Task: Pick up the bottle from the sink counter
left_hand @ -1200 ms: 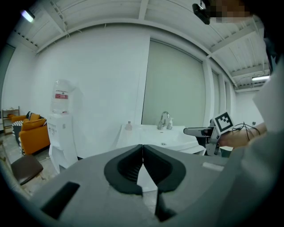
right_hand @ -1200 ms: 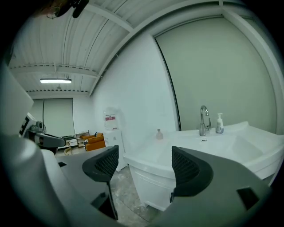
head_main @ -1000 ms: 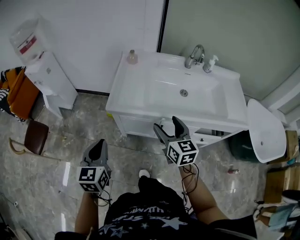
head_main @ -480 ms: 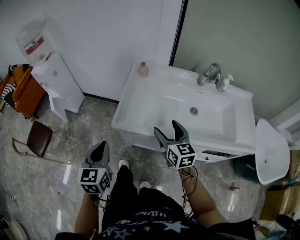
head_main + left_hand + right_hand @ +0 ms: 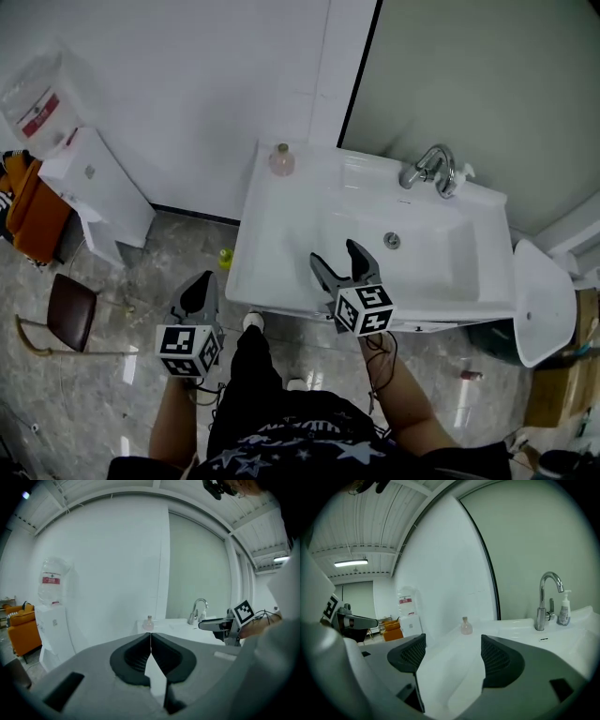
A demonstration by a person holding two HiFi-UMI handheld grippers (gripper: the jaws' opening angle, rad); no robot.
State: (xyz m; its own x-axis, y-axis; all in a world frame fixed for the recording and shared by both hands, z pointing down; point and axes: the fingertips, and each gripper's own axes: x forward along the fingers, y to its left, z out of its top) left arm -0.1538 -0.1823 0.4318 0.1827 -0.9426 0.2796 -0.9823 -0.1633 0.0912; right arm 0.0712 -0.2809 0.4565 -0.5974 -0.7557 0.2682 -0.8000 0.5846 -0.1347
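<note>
A small pinkish bottle (image 5: 280, 160) stands upright at the back left corner of the white sink counter (image 5: 272, 246). It also shows far off in both gripper views, as the bottle (image 5: 148, 623) and the bottle (image 5: 465, 626). My right gripper (image 5: 342, 261) is open over the counter's front edge, well short of the bottle, with nothing between its jaws. My left gripper (image 5: 196, 292) is shut and empty, held over the floor to the left of the sink cabinet.
A chrome tap (image 5: 427, 167) and a soap dispenser (image 5: 461, 176) stand at the back of the basin. A white water dispenser (image 5: 89, 183) stands at the left wall, with an orange seat (image 5: 28, 212) and a brown stool (image 5: 70, 311) nearby. A white lid-like object (image 5: 542, 302) is at the right.
The person has stepped closer to the sink. The right gripper now reaches over the counter's front edge, still open. The left gripper stays shut beside the cabinet.
</note>
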